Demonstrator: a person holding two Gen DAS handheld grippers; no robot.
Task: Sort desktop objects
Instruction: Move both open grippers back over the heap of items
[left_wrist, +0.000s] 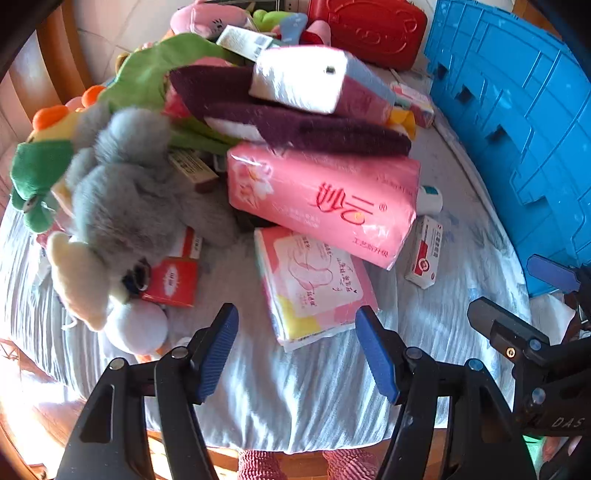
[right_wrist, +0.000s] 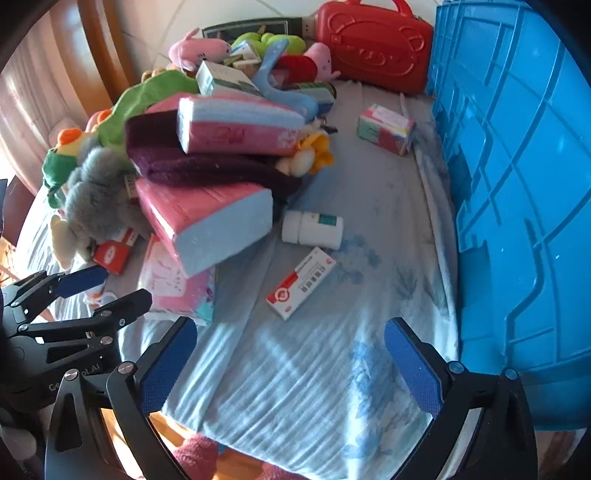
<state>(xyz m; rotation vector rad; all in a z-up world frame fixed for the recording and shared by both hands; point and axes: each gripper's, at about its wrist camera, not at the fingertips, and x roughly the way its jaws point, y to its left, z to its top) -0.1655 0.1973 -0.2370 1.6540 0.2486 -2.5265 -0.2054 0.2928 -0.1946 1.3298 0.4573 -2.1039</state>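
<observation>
Cloth-covered table (right_wrist: 314, 387) holds clutter; just ahead of the open, empty right gripper (right_wrist: 291, 365), the light, stiff medicine box (right_wrist: 301, 282) suits gripping across its narrow sides.

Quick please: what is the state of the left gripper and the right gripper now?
Left gripper: open, holding nothing.
Right gripper: open, holding nothing.

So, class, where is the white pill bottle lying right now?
In the right wrist view the white pill bottle lies on its side on the pale cloth, between the big pink tissue pack and the red-and-white medicine box.
</observation>
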